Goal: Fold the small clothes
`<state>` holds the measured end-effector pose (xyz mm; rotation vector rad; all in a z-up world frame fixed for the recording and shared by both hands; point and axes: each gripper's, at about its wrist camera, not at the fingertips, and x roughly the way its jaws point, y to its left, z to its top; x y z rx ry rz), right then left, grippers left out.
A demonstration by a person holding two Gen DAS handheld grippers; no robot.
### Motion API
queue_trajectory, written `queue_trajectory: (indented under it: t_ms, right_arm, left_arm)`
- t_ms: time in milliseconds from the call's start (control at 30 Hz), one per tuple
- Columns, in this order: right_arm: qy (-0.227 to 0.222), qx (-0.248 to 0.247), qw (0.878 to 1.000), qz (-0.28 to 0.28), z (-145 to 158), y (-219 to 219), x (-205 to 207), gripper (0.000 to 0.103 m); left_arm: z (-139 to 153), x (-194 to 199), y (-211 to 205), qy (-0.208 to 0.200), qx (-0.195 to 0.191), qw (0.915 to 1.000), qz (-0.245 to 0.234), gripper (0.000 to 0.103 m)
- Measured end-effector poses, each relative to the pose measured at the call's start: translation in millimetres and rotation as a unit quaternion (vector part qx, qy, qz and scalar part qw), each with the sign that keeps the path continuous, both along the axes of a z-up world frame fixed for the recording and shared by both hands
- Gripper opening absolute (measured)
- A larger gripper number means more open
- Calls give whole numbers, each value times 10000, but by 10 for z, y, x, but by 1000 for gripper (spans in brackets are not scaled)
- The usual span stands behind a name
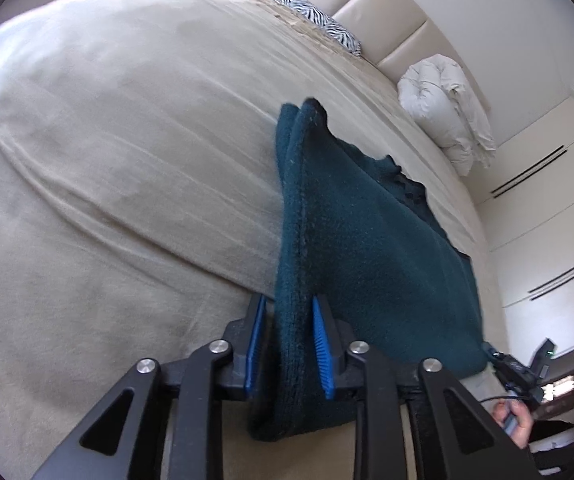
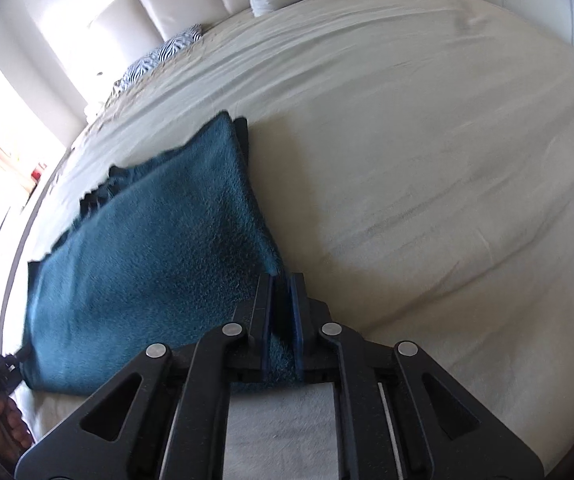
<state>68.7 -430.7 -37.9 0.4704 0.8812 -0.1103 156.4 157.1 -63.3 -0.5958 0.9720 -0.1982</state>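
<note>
Cloth (image 1: 359, 248) is teal, fuzzy, and hangs stretched between my two grippers above the bed (image 1: 107, 160).

Left gripper (image 1: 289, 344): blue pads (image 1: 323, 356) stand a little apart, with a thick folded edge of the cloth running between them. The right-hand pad lies against the fabric. At the other pad I see a thin dark gap, so I cannot tell whether the jaws truly pinch or only cradle it. The cloth bulges out below the fingers.

Right gripper (image 2: 283, 308): jaws nearly closed, pinching a thin corner of the cloth (image 2: 159, 264) between the pads. Fabric fills the narrow slot.

From the right wrist view the cloth spreads away to the left as a broad sheet, its far corner rising to a point, with a darker layer showing behind its upper edge. From the left wrist view it runs up and away, doubled along the near edge.

Bed sheet is beige, lightly creased. Headboard (image 1: 367, 4) is padded, pale. A zebra pillow (image 1: 319, 16) lies against it; a white pillow (image 1: 447, 108) sits farther along. A hand (image 1: 513, 420) shows at the lower right of the left view, and another hand (image 2: 3, 424) at the lower left of the right view.
</note>
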Motion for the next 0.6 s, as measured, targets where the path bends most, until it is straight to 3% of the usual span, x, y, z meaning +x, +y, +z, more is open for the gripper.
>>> queue_trajectory:
  t_ms: [67, 200, 233, 267, 333, 367, 500, 600]
  right_arm:
    - [-292, -9, 9995, -72, 132, 11, -97, 10]
    - [-645, 136, 9978, 34, 328, 131, -135, 10]
    - [-683, 181, 9974, 170, 363, 214, -95, 15]
    - [-707, 232, 9967, 327, 385, 314, -41, 20]
    - [-752, 449, 9945, 578, 394, 486, 51, 54]
    - [-844, 617, 9919, 721, 393, 596, 107, 60]
    - [-762, 1017, 9841, 1242, 324, 966, 437, 61]
    - [-627, 1211, 9777, 1597, 217, 1234, 729, 61]
  left_arm:
    - [189, -48, -31, -241, 466, 9986, 97, 39]
    - [490, -8, -203, -683, 1008, 9925, -69, 51]
    - [534, 41, -272, -730, 1129, 9908, -170, 54]
    - [558, 92, -337, -752, 1226, 9893, -258, 55]
    - [562, 237, -486, -765, 1392, 9862, -466, 55]
    - [546, 331, -563, -768, 1529, 9837, -547, 55]
    - [472, 585, -787, -713, 1793, 9786, -710, 55]
    - [410, 762, -989, -714, 2377, 9650, -841, 55]
